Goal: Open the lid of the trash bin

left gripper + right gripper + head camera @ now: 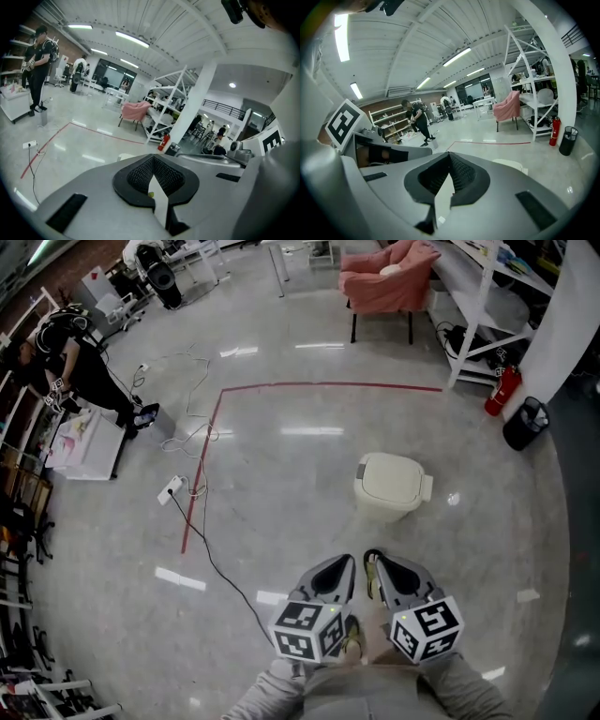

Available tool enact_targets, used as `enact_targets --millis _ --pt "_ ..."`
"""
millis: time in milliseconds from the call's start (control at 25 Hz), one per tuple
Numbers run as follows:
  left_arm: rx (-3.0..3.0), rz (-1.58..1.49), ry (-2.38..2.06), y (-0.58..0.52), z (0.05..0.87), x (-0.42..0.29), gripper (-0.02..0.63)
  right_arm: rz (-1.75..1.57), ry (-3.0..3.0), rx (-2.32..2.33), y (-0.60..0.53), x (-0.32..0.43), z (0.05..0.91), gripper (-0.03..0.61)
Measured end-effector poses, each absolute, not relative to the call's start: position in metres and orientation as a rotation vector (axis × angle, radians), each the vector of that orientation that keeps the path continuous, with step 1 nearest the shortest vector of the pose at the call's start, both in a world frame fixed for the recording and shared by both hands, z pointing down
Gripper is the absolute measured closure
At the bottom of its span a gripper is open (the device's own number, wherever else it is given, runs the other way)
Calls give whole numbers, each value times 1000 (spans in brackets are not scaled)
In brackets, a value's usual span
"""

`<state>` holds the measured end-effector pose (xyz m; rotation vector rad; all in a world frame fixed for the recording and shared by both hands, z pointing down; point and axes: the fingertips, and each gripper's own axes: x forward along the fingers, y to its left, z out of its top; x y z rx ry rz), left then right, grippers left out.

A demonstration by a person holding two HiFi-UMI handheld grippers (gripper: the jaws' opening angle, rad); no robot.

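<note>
A cream trash bin (392, 486) stands on the glossy floor with its lid down. It sits a short way ahead of both grippers. My left gripper (348, 562) and right gripper (374, 561) hang side by side below it, both shut and empty, apart from the bin. In the left gripper view the left gripper (153, 157) has its jaws together, and only a sliver of the bin (123, 157) shows over them. In the right gripper view the right gripper (450, 155) is also shut, and the bin's top (512, 164) peeks out to the right of the jaws.
A red tape line (202, 465) marks the floor left of and behind the bin. A cable with a power strip (170, 490) runs beside the line. Farther back are a pink-draped chair (384, 282), white shelving (483, 306), a fire extinguisher (502, 390) and a black bin (526, 423). A person (70, 362) stands at far left.
</note>
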<state>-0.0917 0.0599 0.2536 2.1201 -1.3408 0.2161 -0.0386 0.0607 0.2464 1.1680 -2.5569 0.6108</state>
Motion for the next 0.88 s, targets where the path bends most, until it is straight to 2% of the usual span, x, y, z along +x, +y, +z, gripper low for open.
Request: enact_targets --millis 440,880 --pt "2037 259 -1343 -48 297 -85 607 672 -2481 1100 -34 -25 291 578" --pt "2013 358 -1302 -151 375 -78 607 732 -2423 1101 -125 -16 354 578"
